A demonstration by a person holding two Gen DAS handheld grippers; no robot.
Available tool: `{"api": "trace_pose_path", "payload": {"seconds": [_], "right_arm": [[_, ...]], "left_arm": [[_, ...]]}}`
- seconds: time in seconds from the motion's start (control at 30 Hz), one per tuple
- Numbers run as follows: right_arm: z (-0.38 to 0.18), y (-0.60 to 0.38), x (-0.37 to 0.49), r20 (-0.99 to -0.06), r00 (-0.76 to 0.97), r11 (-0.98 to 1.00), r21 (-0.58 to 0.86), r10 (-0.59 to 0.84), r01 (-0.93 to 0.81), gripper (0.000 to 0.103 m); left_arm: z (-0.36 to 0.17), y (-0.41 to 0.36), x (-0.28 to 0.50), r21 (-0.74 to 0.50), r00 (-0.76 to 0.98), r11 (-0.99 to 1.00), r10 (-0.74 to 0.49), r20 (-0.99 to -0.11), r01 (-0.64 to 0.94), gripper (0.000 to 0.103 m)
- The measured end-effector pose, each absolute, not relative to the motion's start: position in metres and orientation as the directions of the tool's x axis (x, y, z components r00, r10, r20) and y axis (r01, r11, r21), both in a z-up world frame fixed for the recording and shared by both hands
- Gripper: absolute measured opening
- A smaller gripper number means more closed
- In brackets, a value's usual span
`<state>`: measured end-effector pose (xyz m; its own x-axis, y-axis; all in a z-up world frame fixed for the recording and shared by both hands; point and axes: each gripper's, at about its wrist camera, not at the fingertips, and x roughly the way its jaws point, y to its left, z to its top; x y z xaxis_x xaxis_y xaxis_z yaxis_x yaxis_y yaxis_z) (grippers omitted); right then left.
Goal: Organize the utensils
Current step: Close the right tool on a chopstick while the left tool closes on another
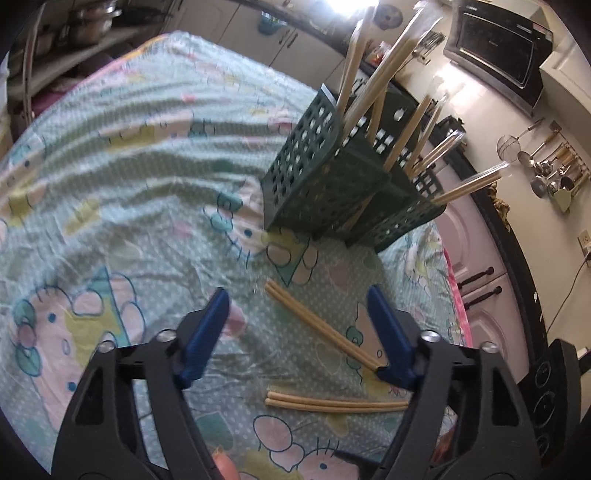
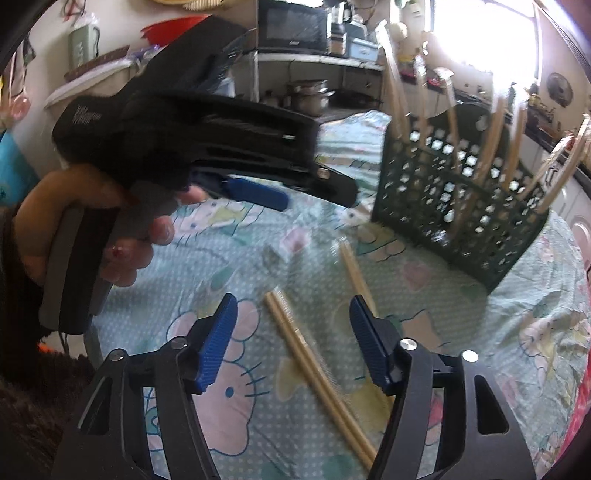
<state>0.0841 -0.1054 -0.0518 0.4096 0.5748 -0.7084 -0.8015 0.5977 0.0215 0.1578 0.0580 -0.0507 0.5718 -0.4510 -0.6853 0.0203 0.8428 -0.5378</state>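
Here both claws (image 1: 297,295) (image 2: 291,304) gape apart; right pad hides one chopstick pair's (image 1: 321,326) end.

No text can be read with certainty. The microwave (image 1: 498,48) carries a small pale brand mark on its door and a red-and-white sticker at its upper corner, both too small to make out; in the right wrist view a white mark sits low on its door (image 2: 291,27), also illegible. The black body of the left gripper (image 2: 258,192) bears pale embossed lettering at its rear end, blurred beyond reading. The cloth (image 1: 129,147) shows cartoon cat figures only, no words.
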Motion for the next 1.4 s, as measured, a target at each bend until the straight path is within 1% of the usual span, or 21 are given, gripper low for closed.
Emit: {"api": "trace_pose_path", "payload": {"seconds": [0.07,0.13,0.2,0.33,0.63,0.77,0.8,0.87,0.93,1.07,1.13,1.17,1.2,1.27,1.3,1.4], "right_arm": [[-0.058,-0.1,0.082,-0.723,0.394,0.585,0.017,0.568,-0.811,0.056],[-0.064,-0.095,0.082,-0.737,0.379,0.572,0.013,0.56,-0.82,0.054],[-0.069,-0.09,0.081,-0.747,0.368,0.562,0.009,0.553,-0.827,0.051],[-0.076,-0.084,0.082,-0.763,0.353,0.551,0.005,0.542,-0.834,0.049],[-0.092,-0.073,0.092,-0.794,0.337,0.558,0.003,0.506,-0.83,0.044],[-0.095,-0.068,0.1,-0.797,0.331,0.55,0.002,0.505,-0.835,0.043],[-0.096,-0.067,0.103,-0.799,0.33,0.548,0.0,0.503,-0.836,0.043],[-0.097,-0.066,0.107,-0.802,0.326,0.547,0.001,0.501,-0.837,0.042],[-0.097,-0.061,0.109,-0.805,0.323,0.542,-0.003,0.497,-0.841,0.041],[-0.096,-0.051,0.111,-0.811,0.318,0.53,-0.012,0.491,-0.848,0.034],[-0.096,-0.048,0.112,-0.813,0.318,0.521,-0.022,0.487,-0.853,0.029],[-0.095,-0.046,0.112,-0.814,0.321,0.519,-0.028,0.485,-0.855,0.024],[-0.095,-0.044,0.112,-0.813,0.324,0.516,-0.035,0.483,-0.856,0.019],[-0.093,-0.039,0.11,-0.814,0.331,0.509,-0.05,0.478,-0.859,0.017],[-0.092,-0.037,0.109,-0.814,0.335,0.503,-0.061,0.475,-0.862,0.011],[-0.087,-0.038,0.103,-0.807,0.342,0.498,-0.069,0.482,-0.865,0.007]], "left_arm": [[-0.059,0.057,0.162,-0.55,0.543,0.835,-0.467,-0.698,0.011,0.057],[-0.066,0.056,0.165,-0.573,0.522,0.82,-0.49,-0.698,0.003,0.054],[-0.071,0.056,0.166,-0.586,0.508,0.811,-0.503,-0.7,-0.004,0.052],[-0.078,0.055,0.17,-0.6,0.488,0.8,-0.52,-0.701,-0.011,0.047],[-0.087,0.052,0.193,-0.594,0.465,0.803,-0.509,-0.724,-0.045,0.047],[-0.09,0.052,0.203,-0.585,0.465,0.809,-0.499,-0.732,-0.053,0.045],[-0.09,0.052,0.204,-0.583,0.465,0.811,-0.496,-0.733,-0.054,0.044],[-0.091,0.053,0.208,-0.574,0.467,0.816,-0.485,-0.739,-0.061,0.037],[-0.091,0.054,0.209,-0.56,0.468,0.826,-0.47,-0.748,-0.066,0.028],[-0.094,0.056,0.208,-0.544,0.469,0.836,-0.452,-0.759,-0.075,0.015],[-0.095,0.058,0.207,-0.542,0.471,0.837,-0.449,-0.759,-0.077,0.011],[-0.095,0.059,0.207,-0.543,0.472,0.836,-0.448,-0.759,-0.078,0.009],[-0.095,0.06,0.207,-0.545,0.473,0.835,-0.45,-0.758,-0.078,0.008],[-0.095,0.061,0.206,-0.548,0.474,0.833,-0.454,-0.755,-0.075,0.006],[-0.094,0.061,0.206,-0.546,0.476,0.835,-0.453,-0.754,-0.07,0.004],[-0.088,0.061,0.204,-0.553,0.491,0.831,-0.461,-0.74,-0.053,0.002]]}}
